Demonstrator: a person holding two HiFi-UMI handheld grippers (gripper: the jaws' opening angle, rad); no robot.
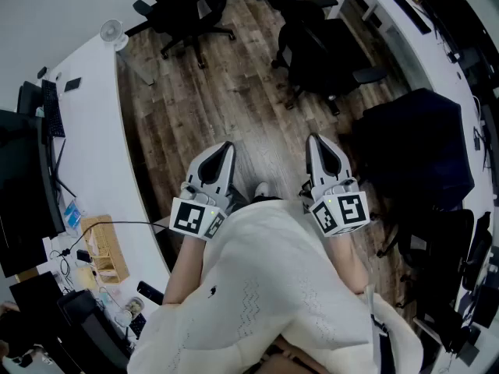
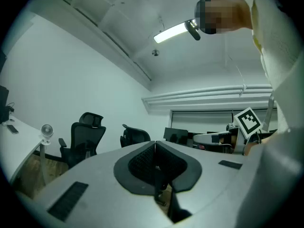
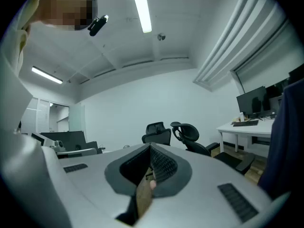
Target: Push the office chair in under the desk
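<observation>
Jaws of the left gripper are pressed together with nothing between them; the right gripper is likewise closed and empty. Both hover level over the wood floor. The office chair stands ahead, well apart from them, near the white desk's edge.

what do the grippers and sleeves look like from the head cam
The left hand-held gripper and right hand-held gripper are pale grey shells tapering to a point, with black ribbed pads inside. Each carries a white cube with black square markers. The person wears a cream knit top.
</observation>
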